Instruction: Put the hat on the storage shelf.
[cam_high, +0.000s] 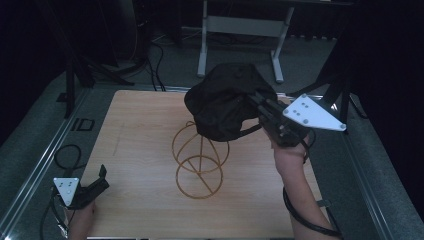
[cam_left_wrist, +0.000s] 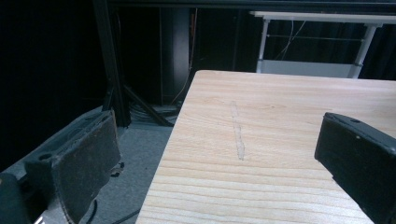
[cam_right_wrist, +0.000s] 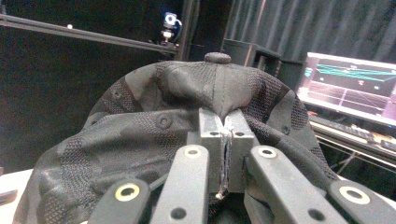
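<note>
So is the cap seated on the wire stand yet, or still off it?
Off it. The right gripper holds the black cap pinched in shut jaws, raised above the wire stand, whose loops stand bare on the table.

Open claw (cam_left_wrist: 219, 172), bare wooden table (cam_left_wrist: 280, 121) edge

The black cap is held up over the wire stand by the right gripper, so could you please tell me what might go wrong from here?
1. The right gripper pinches only a small fold of the black cap, so the fabric could slip free and drop.
2. The wire stand looks light and stands unheld, while the left gripper sits open near the table's corner; a lowered cap could tip or push it.
3. The cap hangs crumpled, so it may snag on the wire.
</note>
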